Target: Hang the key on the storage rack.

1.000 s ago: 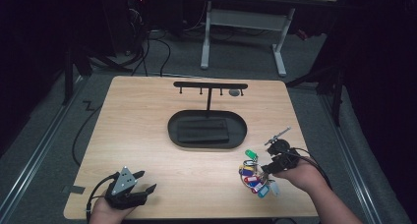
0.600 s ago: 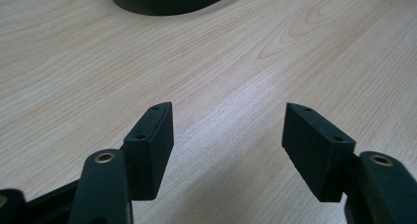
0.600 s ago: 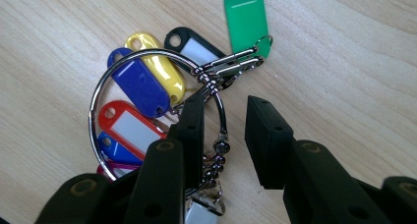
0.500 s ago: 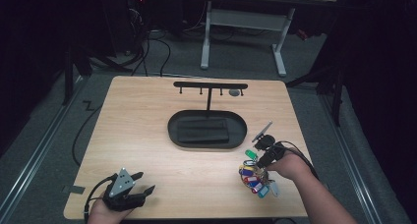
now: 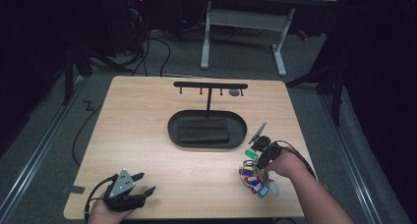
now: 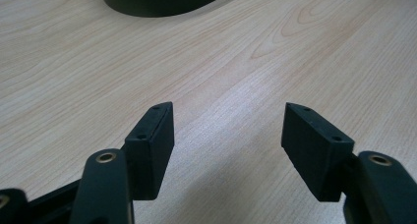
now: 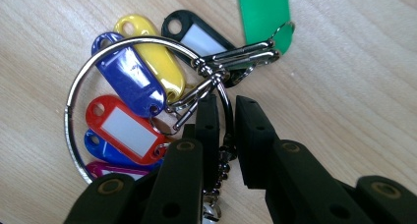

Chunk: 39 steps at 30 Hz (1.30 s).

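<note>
A metal key ring (image 7: 73, 94) with several coloured tags lies on the table; the blue (image 7: 130, 81), yellow (image 7: 152, 57), red (image 7: 123, 130) and green (image 7: 263, 13) tags fan out from it. My right gripper (image 7: 227, 103) is shut on the ring's wire beside its clasps. In the high view that key bunch (image 5: 253, 177) sits near the table's front right, with the right gripper (image 5: 259, 159) over its far edge. My left gripper (image 5: 146, 182) rests at the front left, open with nothing in it; the left gripper view shows bare wood between its jaws (image 6: 226, 130).
A black T-shaped rack (image 5: 210, 85) with small hooks rises from an oval black tray (image 5: 172, 130) at the table's middle. The tray's edge (image 6: 162, 0) lies well ahead of the left gripper. Light wood stretches between the two grippers.
My right gripper has moved left onto the key bunch. The left gripper has stayed in place.
</note>
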Motion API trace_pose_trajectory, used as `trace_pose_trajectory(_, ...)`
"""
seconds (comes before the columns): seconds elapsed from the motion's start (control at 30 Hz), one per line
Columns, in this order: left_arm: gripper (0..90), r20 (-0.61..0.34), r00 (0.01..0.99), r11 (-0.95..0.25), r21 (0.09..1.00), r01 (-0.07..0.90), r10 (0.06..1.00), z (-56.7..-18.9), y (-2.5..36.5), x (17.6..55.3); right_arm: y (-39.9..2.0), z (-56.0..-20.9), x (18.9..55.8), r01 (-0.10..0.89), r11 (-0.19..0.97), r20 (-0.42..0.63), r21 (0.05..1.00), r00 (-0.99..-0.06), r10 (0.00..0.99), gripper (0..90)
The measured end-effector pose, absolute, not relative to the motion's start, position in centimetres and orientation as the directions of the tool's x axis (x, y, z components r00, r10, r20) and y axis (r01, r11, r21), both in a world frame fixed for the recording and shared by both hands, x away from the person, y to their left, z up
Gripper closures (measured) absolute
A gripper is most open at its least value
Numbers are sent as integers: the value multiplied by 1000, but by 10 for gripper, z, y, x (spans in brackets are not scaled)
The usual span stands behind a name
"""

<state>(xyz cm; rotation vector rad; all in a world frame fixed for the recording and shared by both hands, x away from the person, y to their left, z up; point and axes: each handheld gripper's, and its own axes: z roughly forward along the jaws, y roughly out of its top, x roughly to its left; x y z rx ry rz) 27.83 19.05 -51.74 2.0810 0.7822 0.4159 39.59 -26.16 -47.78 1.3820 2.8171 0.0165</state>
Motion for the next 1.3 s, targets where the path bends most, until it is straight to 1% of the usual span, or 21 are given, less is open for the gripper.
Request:
trace_pose_trajectory(0.07, 378, 11, 748, -439, 815, 378, 664, -517, 191, 278, -260, -480, 396, 788, 616, -1, -3, -616, 788, 820)
trace_pose_trajectory(0.1, 379, 12, 749, -442, 814, 378, 662, -517, 191, 278, -259, -481, 396, 775, 631, 6, -13, -631, 776, 848)
trace_pose_trajectory(0.17, 379, 14, 750, -443, 815, 375, 661, -517, 191, 278, -258, -481, 396, 776, 631, 5, -18, -631, 776, 854)
trace_pose_trajectory(0.2, 379, 13, 750, -442, 815, 375, 661, -517, 191, 278, -257, -478, 394, 763, 645, 4, -29, -646, 764, 860)
trace_pose_trajectory(0.33, 380, 13, 750, -442, 815, 375, 661, -517, 191, 277, -257, -468, 389, 748, 663, -7, -6, -663, 748, 860)
trace_pose_trajectory(0.43, 380, 15, 752, -444, 815, 372, 659, -517, 191, 277, -256, -461, 385, 764, 646, -2, 5, -646, 764, 860)
trace_pose_trajectory(0.5, 380, 21, 754, -448, 815, 368, 657, -517, 190, 276, -255, -452, 381, 757, 654, -7, 8, -654, 757, 860)
trace_pose_trajectory(0.6, 380, 19, 754, -446, 816, 368, 656, -517, 190, 276, -257, -441, 379, 723, 691, -26, 27, -690, 723, 860)
trace_pose_trajectory(0.67, 380, 21, 756, -450, 814, 367, 654, -517, 189, 276, -257, -438, 377, 730, 683, -28, 26, -682, 731, 860)
trace_pose_trajectory(0.7, 380, 22, 757, -451, 814, 366, 653, -517, 189, 276, -258, -428, 376, 732, 680, -42, 38, -679, 733, 860)
trace_pose_trajectory(1.07, 379, 20, 757, -445, 819, 363, 653, -517, 190, 277, -262, -389, 369, 740, 669, -80, 68, -664, 743, 871)
trace_pose_trajectory(1.3, 378, 19, 757, -442, 821, 361, 653, -518, 190, 277, -266, -373, 366, 753, 654, -63, 73, -651, 756, 873)
